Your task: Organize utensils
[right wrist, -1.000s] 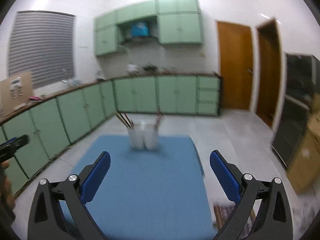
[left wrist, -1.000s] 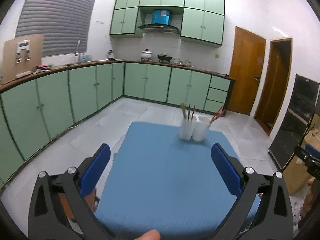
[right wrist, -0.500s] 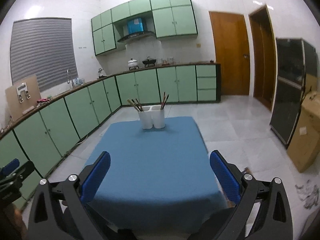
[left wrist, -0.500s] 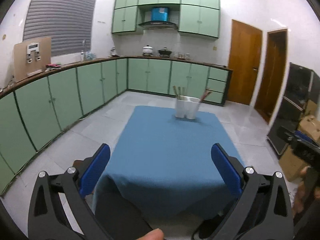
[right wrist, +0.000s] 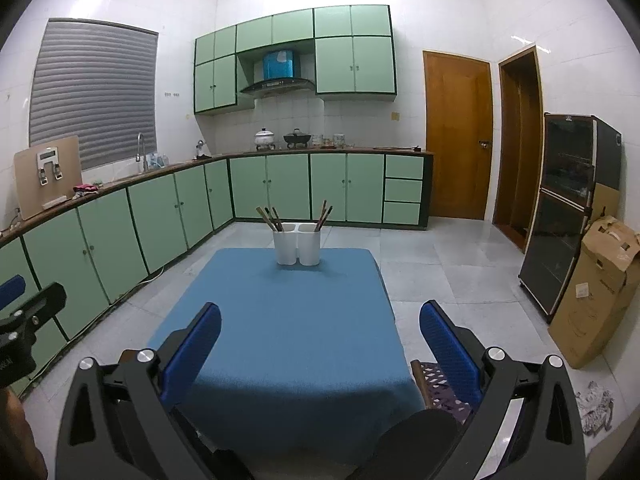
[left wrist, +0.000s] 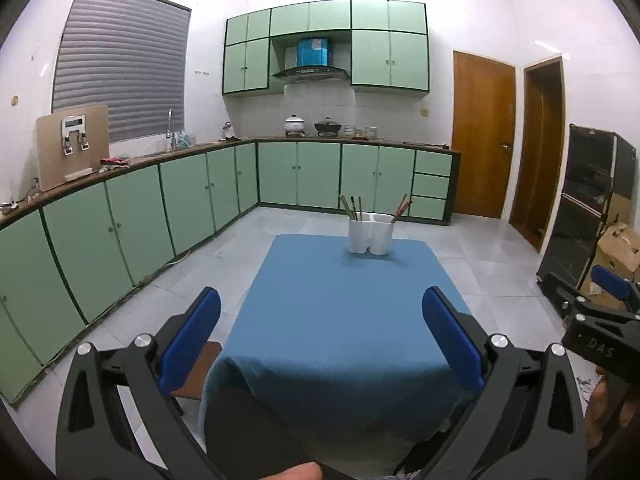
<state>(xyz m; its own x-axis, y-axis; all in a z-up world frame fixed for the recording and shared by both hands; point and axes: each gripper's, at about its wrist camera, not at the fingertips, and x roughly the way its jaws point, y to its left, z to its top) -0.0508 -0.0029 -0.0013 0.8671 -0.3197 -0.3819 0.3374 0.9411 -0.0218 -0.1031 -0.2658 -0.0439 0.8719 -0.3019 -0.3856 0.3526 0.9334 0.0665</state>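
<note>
On the blue bench (left wrist: 344, 312), reach both wide, empty hand-held grippers (left wrist: 320, 334) (right wrist: 320, 334) squarely toward the far holder (right wrist: 297, 243), sticks (right wrist: 272, 218) clear.

From my remote seat, the utensils (right wrist: 272, 218) in the white holder (right wrist: 298, 249) are too small to identify (chopsticks or spoons, I cannot tell); the right gripper (left wrist: 600, 320) is cut off by the left view's edge.
</note>
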